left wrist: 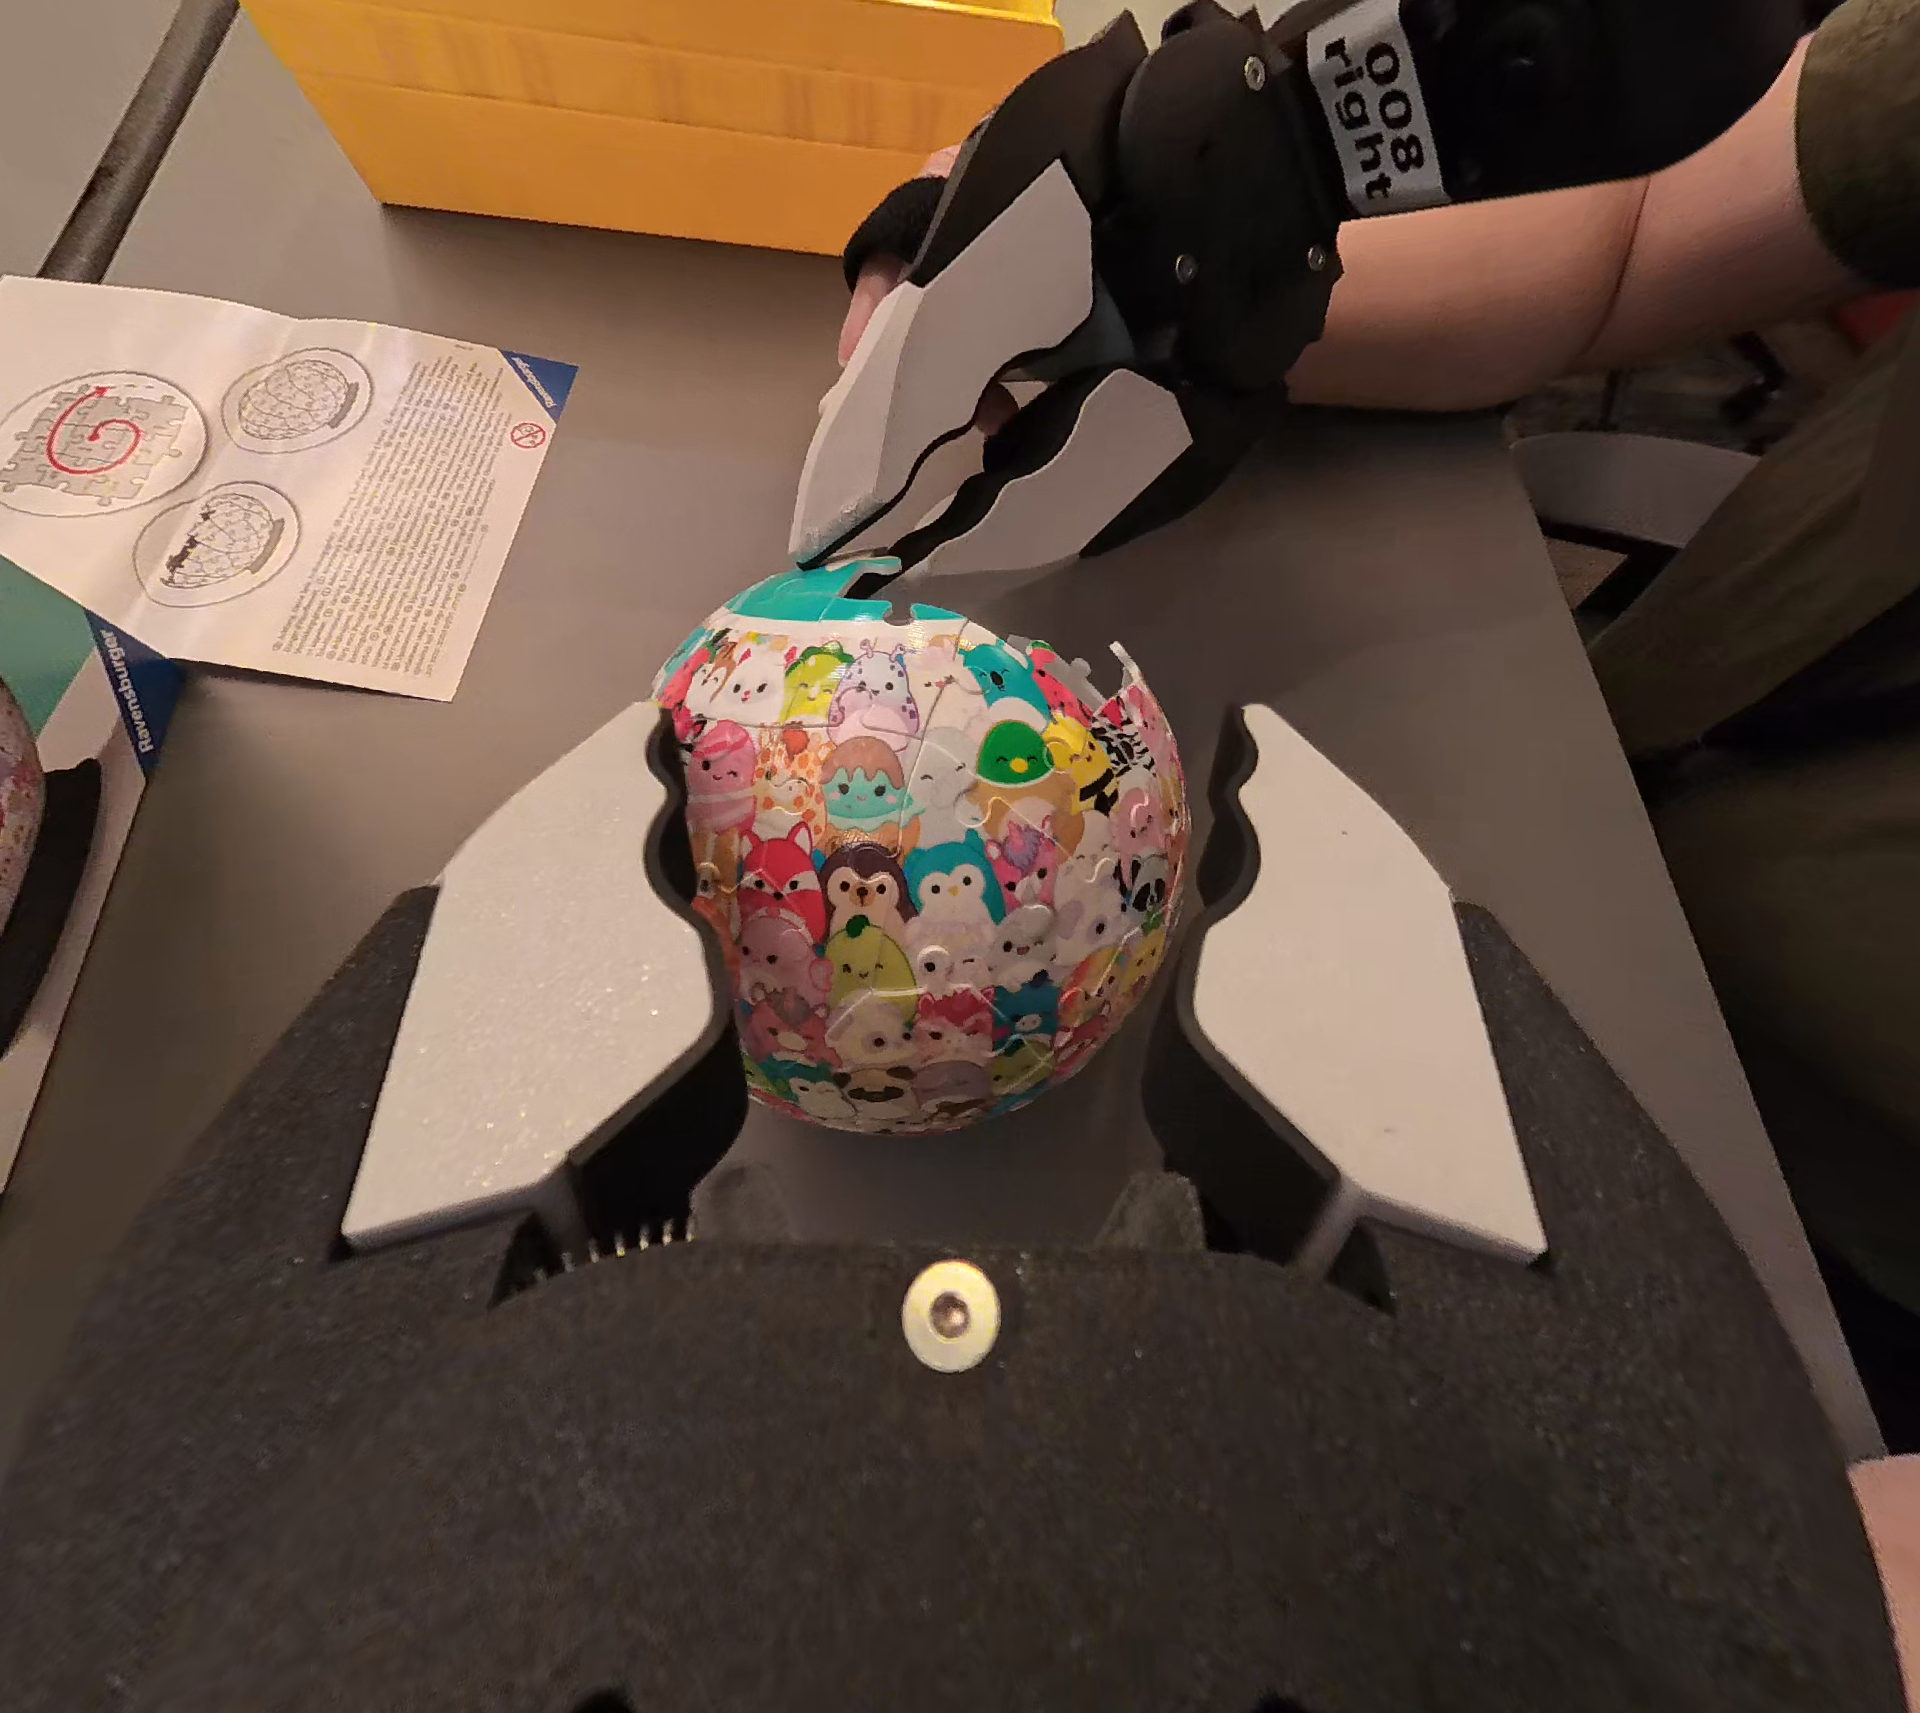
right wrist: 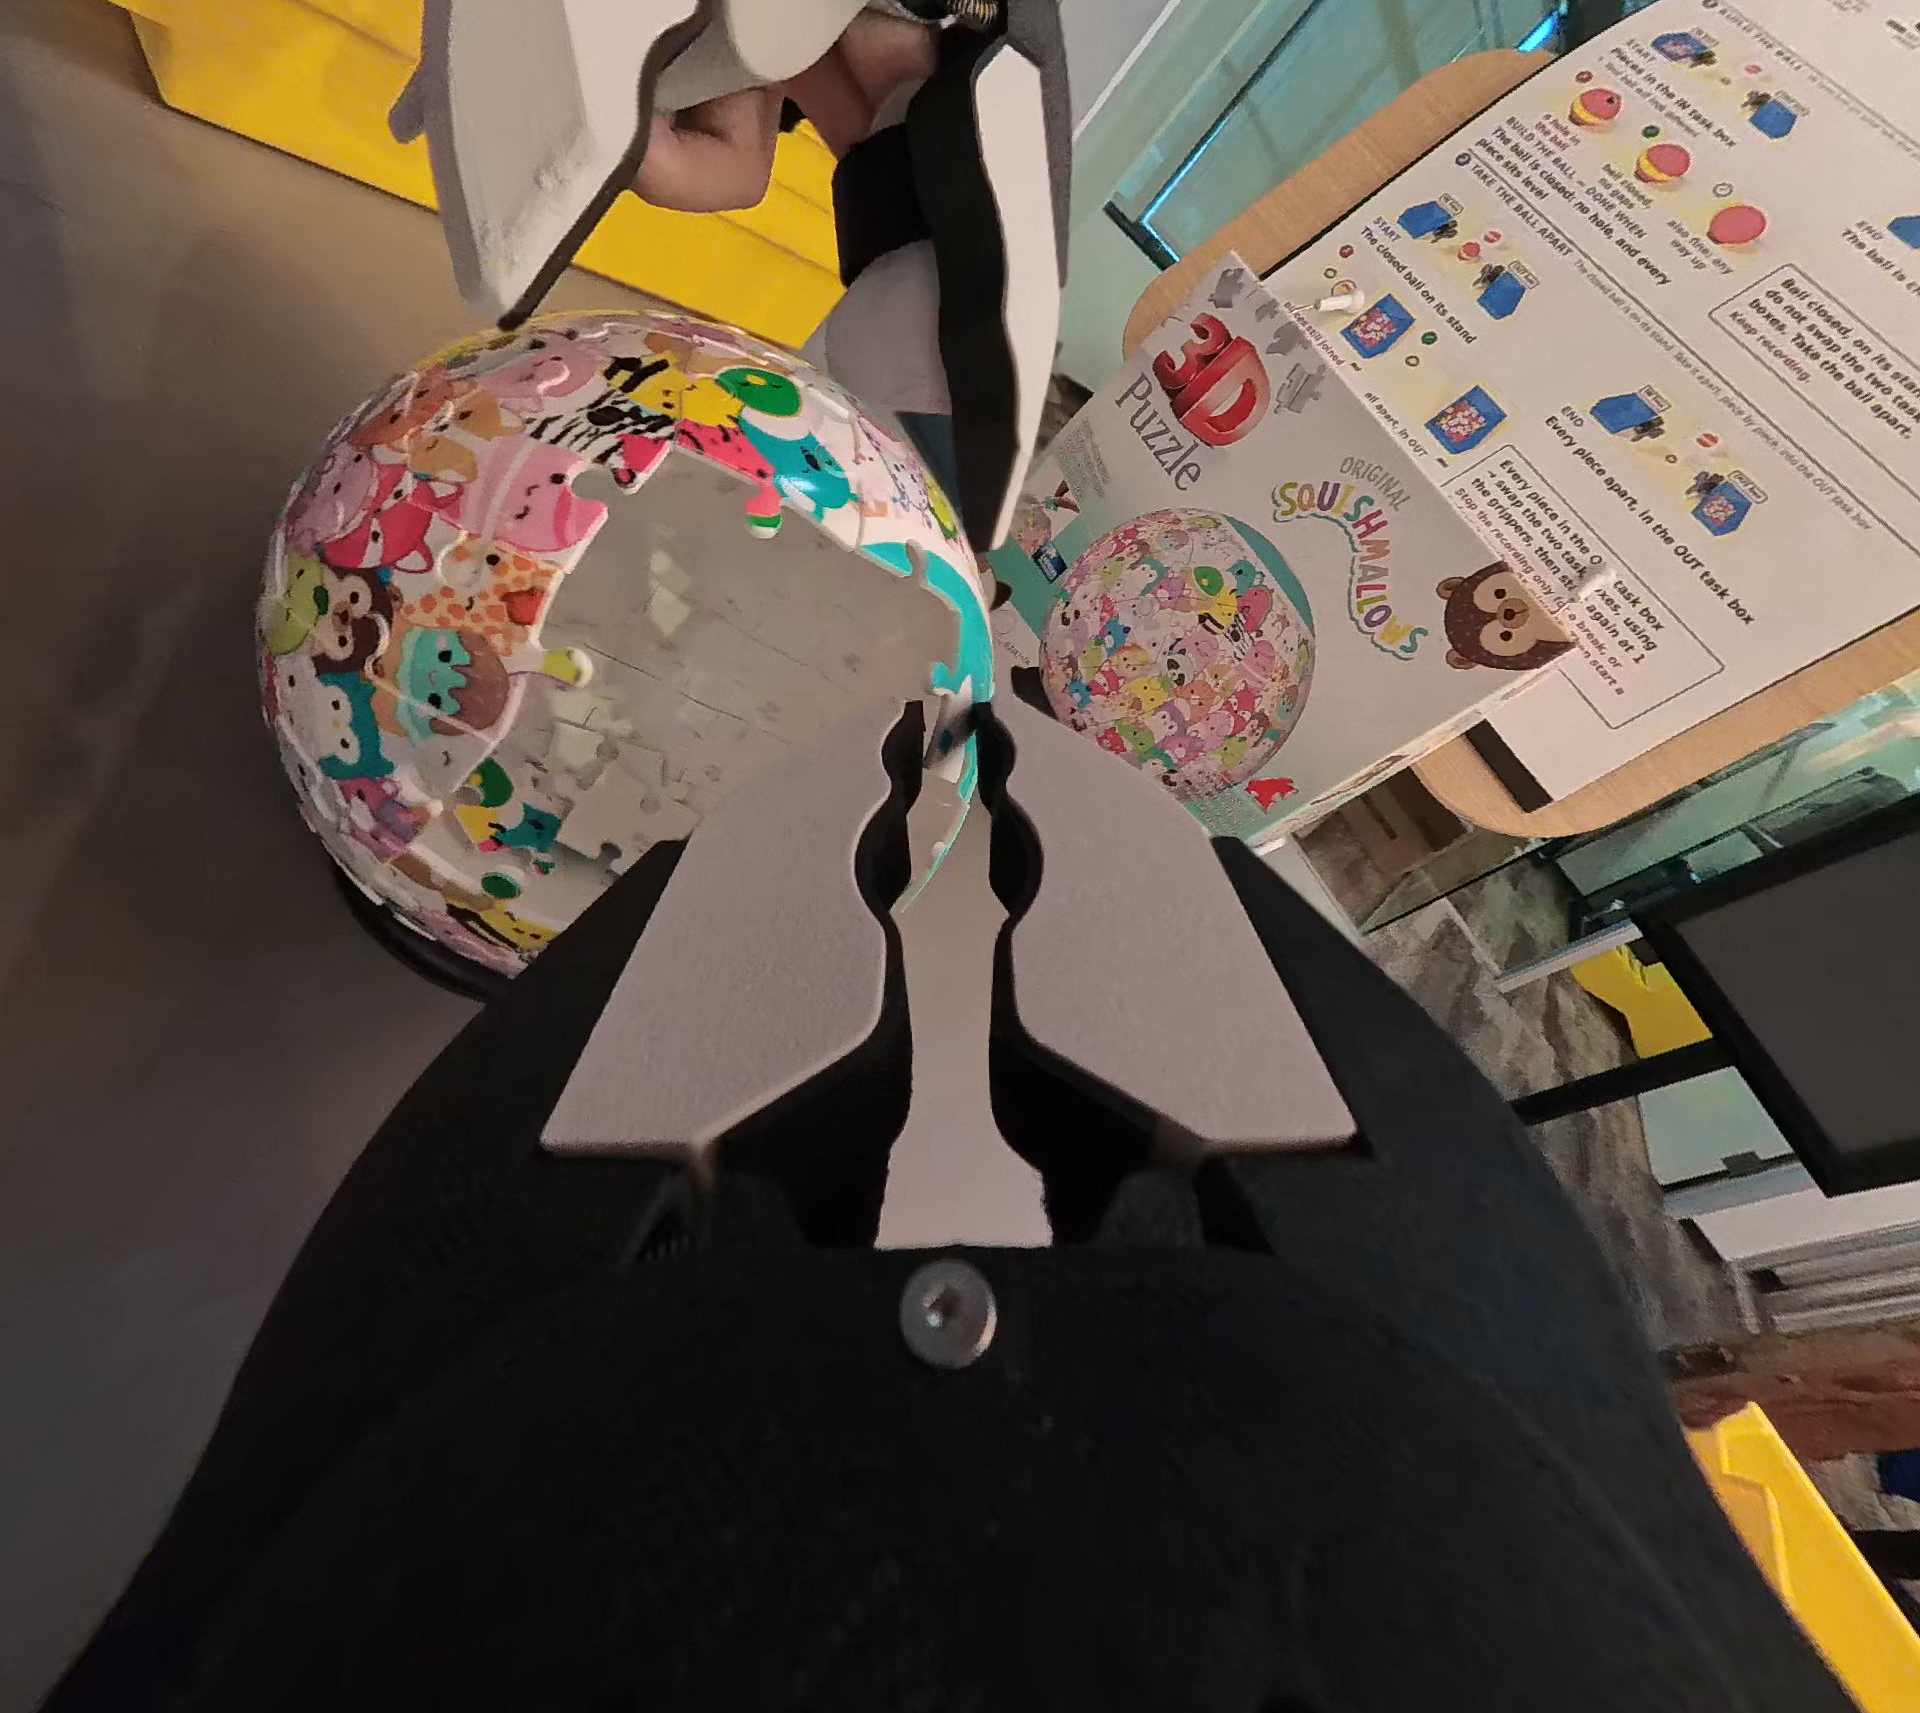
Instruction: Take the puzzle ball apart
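The puzzle ball (left wrist: 930, 874), its opening turned toward the right gripper (left wrist: 868, 567), sits on the grey table (left wrist: 1351, 624) between the spread left gripper (left wrist: 940, 796) fingers, the right fingers clamping a teal rim piece (right wrist: 951, 728), beside a printed leaflet (left wrist: 270, 468) and lettered puzzle box (right wrist: 1278, 562).

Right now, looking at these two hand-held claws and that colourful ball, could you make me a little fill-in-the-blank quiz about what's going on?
1. The right gripper is pinching a ____-coloured piece at the rim of the puzzle ball.
2. The left gripper has its jaws ____ around the ball.
3. The bin behind the ball is ____ in colour.
4. Through the hole, the ball's inside looks ____.

Missing words: teal; open; yellow; white
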Demonstrator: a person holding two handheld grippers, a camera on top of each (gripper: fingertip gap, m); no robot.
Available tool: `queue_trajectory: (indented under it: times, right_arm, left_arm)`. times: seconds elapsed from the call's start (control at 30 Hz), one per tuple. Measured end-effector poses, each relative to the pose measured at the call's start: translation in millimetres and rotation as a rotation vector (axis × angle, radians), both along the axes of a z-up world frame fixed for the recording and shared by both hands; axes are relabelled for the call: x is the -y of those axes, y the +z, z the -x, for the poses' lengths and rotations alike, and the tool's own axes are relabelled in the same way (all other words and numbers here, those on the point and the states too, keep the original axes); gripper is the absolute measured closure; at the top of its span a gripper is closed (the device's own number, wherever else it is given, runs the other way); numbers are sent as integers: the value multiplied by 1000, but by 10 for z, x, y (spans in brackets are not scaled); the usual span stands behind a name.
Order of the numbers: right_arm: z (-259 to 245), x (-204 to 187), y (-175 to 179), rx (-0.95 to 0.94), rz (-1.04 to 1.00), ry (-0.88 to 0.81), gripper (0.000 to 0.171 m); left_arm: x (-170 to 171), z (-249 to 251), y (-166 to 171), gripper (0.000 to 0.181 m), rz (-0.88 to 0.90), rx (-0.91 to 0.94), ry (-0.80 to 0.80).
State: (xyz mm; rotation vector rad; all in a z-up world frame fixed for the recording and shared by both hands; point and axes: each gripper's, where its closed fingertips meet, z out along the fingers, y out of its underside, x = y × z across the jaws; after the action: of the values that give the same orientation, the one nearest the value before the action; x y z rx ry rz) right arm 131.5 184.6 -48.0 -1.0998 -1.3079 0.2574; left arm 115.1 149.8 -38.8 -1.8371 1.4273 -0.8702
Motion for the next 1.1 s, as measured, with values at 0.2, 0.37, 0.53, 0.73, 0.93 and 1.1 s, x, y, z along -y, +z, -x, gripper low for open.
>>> queue_trajectory:
  times: [0.2,0.37,0.53,0.73,0.93,1.1]
  right_arm:
    - [-20,15,2,16,37,24,161]
    - [-29,24,-1,28,34,22,161]
    - [-33,35,3,55,-7,10,161]
    - [-55,62,2,117,-30,8,161]
    - [-94,65,-7,221,-119,-10,162]
    - [-117,71,-6,277,-169,-16,163]
  left_arm:
    - [19,-17,-3,86,9,6,-15]
    - [129,-90,141,90,-20,51,-64]
    - [146,-176,51,88,-47,-27,-70]
    - [206,-226,41,84,-5,-15,-93]
    - [209,-281,29,85,18,-1,-96]
    - [219,-315,7,84,16,-8,-103]
